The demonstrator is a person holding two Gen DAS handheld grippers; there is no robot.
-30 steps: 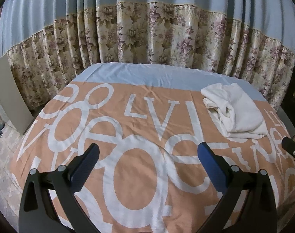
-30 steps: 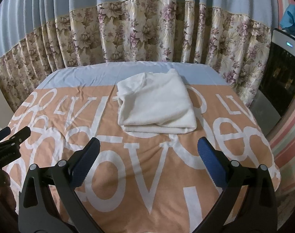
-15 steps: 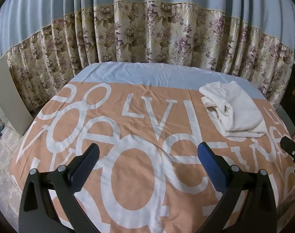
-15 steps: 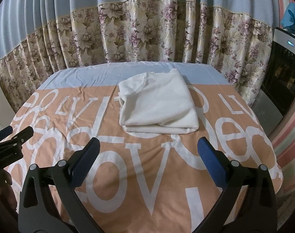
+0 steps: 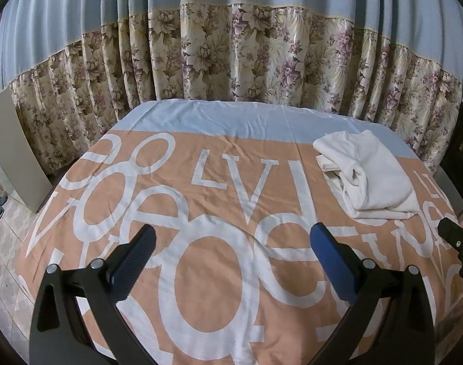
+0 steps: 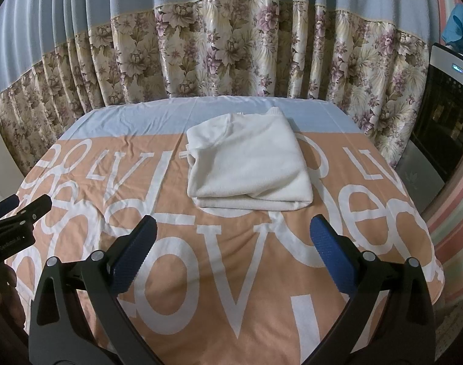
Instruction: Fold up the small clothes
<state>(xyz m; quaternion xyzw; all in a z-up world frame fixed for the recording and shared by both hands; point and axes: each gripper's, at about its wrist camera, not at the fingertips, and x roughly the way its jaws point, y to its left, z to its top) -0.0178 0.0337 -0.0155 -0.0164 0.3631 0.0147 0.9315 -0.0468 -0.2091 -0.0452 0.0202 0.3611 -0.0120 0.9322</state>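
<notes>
A folded white garment [image 6: 246, 164] lies on the orange sheet with big white letters [image 6: 240, 261], toward the far side of the table. It shows at the right in the left wrist view [image 5: 368, 176]. My right gripper [image 6: 233, 237] is open and empty, held above the sheet just in front of the garment. My left gripper [image 5: 231, 243] is open and empty over the bare sheet [image 5: 207, 276], to the left of the garment. The right gripper's tip shows at the right edge of the left wrist view [image 5: 456, 238], and the left gripper's at the left edge of the right wrist view [image 6: 21, 219].
A floral and blue curtain [image 6: 231, 48] hangs close behind the table. A dark appliance [image 6: 444, 115] stands at the right. A beige board [image 5: 12, 155] leans at the left, over tiled floor [image 5: 6, 243].
Both grippers have drifted slightly; the garment sits a little lower in the right wrist view. Both stay open and nothing was grasped.
</notes>
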